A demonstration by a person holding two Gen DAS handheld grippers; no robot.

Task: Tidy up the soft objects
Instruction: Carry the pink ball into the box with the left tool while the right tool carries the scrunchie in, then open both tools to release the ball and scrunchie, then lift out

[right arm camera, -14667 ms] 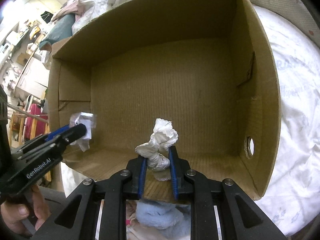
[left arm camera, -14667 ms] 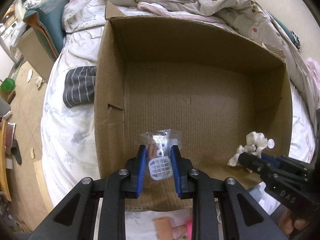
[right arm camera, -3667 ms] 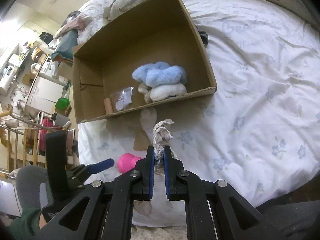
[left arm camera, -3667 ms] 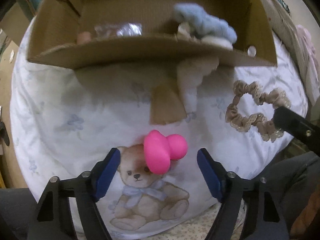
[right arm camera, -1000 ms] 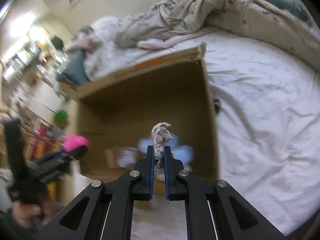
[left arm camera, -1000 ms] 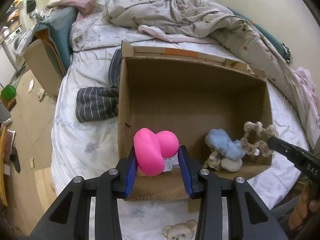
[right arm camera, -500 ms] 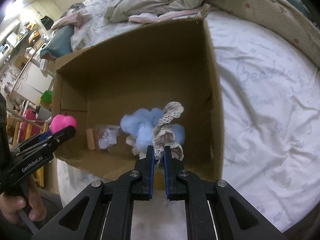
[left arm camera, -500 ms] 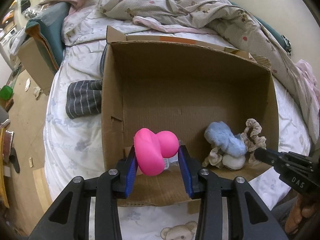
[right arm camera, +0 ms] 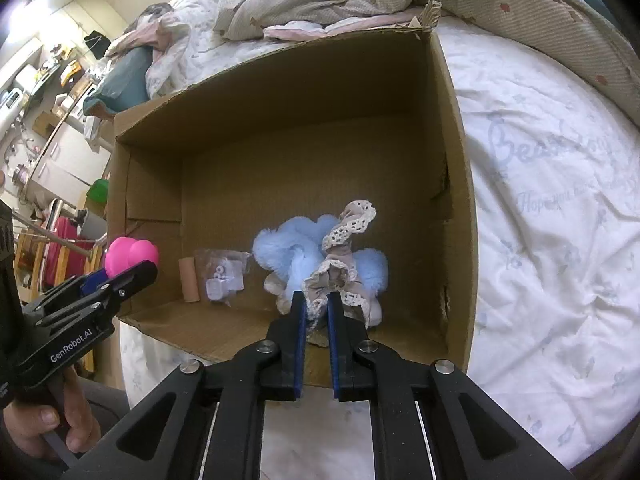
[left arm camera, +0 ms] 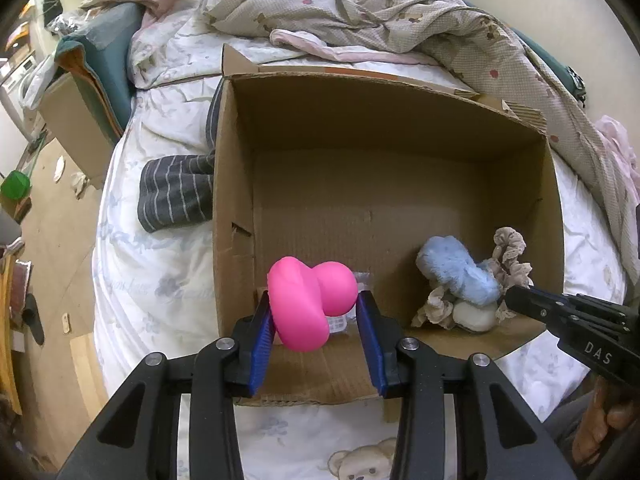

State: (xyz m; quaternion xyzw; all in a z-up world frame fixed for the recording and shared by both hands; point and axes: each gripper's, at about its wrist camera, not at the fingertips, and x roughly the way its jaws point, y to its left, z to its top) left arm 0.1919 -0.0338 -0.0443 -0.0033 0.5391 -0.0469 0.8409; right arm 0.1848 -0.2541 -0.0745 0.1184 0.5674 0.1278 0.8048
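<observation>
An open cardboard box lies on the bed. My left gripper is shut on a pink heart-shaped soft toy, held over the box's near left corner; the toy also shows in the right wrist view. My right gripper has its jaws slightly parted around a beige lace scrunchie, which rests on a fluffy blue item inside the box at the near right. A clear plastic packet and a small tan roll lie in the box.
The box sits on a white flowered bedsheet. A striped grey garment lies left of the box. A rumpled quilt is piled behind it. The floor and furniture are off the bed's left edge.
Both grippers moved closer to the box. The right gripper's jaws have parted a little, and the scrunchie has come down onto the blue fluffy item. The pink toy stays gripped.
</observation>
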